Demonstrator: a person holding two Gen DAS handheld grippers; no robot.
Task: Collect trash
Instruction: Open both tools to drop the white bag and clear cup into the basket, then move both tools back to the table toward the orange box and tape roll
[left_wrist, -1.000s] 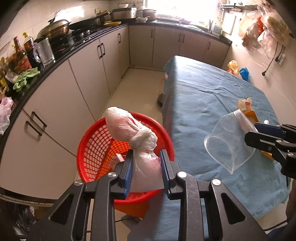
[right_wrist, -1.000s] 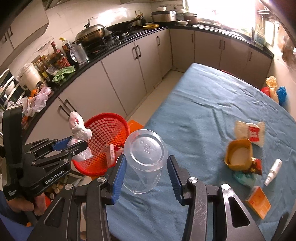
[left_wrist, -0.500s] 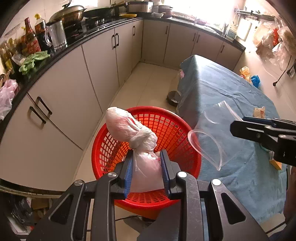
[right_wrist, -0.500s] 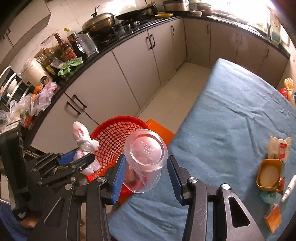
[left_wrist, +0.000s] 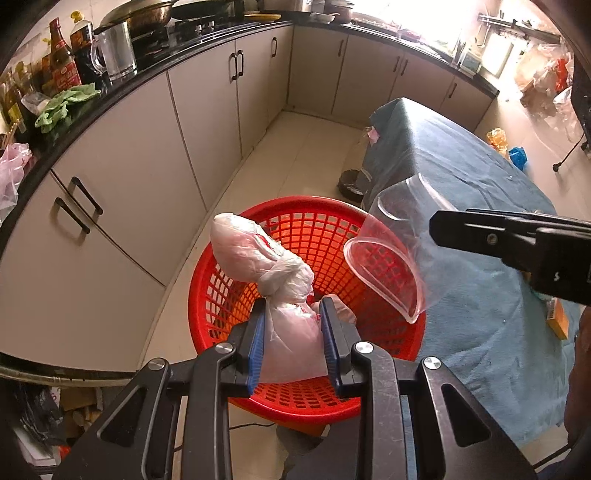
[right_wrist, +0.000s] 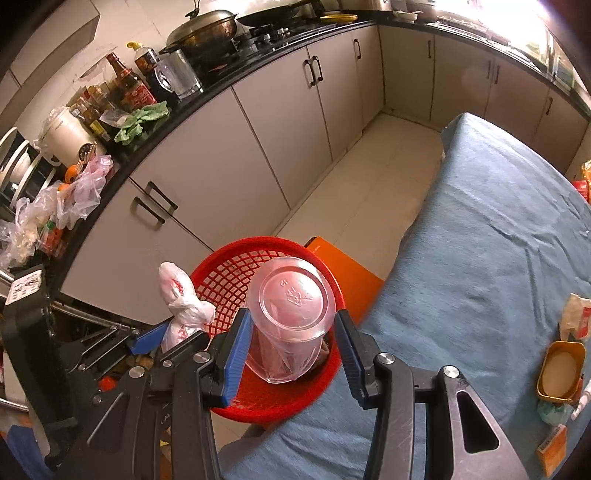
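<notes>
A red mesh basket (left_wrist: 306, 210) stands on the floor beside the blue-clothed table (right_wrist: 480, 240). My left gripper (left_wrist: 292, 310) is shut on a knotted white and pink plastic bag (left_wrist: 258, 254), held above the basket's near left part. My right gripper (right_wrist: 291, 321) is shut on a clear plastic cup (right_wrist: 291, 295), its base turned toward the camera. In the left wrist view the cup (left_wrist: 391, 258) hangs tilted over the basket's right rim, mouth downward, with the right gripper (left_wrist: 443, 229) coming in from the right. In the right wrist view the bag (right_wrist: 181, 299) and the left gripper (right_wrist: 173, 338) sit at the basket's (right_wrist: 229, 258) left edge.
An orange stool (right_wrist: 343, 269) shows under the basket. On the table's right lie a yellow tub (right_wrist: 561, 369), a crumpled packet (right_wrist: 576, 314) and a small orange box (right_wrist: 550, 446). Grey cabinets (left_wrist: 147, 166) under a cluttered black counter line the left side.
Both grippers have moved from beside the table to above the red basket and sunk a little. The cup was over the blue cloth and now hangs over the basket's rim.
</notes>
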